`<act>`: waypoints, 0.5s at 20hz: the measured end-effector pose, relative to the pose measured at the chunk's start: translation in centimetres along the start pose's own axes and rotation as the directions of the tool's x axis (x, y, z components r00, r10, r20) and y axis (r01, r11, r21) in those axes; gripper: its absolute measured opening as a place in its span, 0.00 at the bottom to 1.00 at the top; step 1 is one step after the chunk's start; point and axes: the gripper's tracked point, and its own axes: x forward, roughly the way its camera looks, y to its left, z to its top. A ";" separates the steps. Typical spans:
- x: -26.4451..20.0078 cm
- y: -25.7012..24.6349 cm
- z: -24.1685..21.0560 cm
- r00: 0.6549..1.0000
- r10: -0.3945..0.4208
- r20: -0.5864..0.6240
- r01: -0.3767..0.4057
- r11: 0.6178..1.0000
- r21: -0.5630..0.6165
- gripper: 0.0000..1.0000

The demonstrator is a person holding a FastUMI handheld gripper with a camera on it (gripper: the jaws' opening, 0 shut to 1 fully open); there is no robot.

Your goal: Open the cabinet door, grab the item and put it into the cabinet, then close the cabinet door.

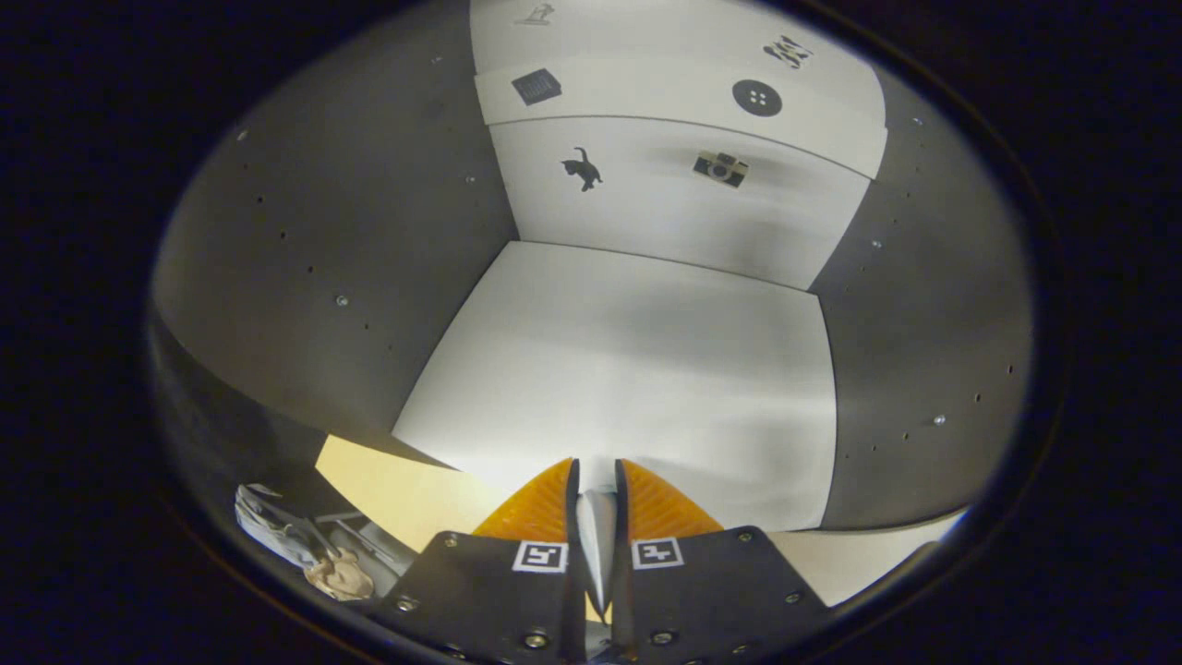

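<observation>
The gripper [594, 480] has its fingers nearly closed, and a thin pale item [596, 536] sits clamped in the narrow gap between them, both inner faces pressing on it. What the item is cannot be told; only a slim whitish sliver shows. It looks light and flat, perhaps stiff enough to keep its shape, so a firm pinch near its middle should carry it without slipping. Just ahead of the fingers lies the white shelf floor [628, 369] of the open cabinet, flanked by grey side walls [369, 259]. Beyond stands the white back panel [665, 208] bearing a cat sticker [582, 170] and a camera sticker [720, 168]. The yellowish counter [397, 489] lies beside the fingers.
</observation>
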 end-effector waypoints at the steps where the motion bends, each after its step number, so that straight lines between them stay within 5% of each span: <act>1: 0.0 0.1 0.1 1.000 0.005 -0.004 -0.005 1.000 0.007 0.11; 10: 0.8 -0.1 1.4 0.999 -0.032 0.000 0.032 0.999 -0.037 0.11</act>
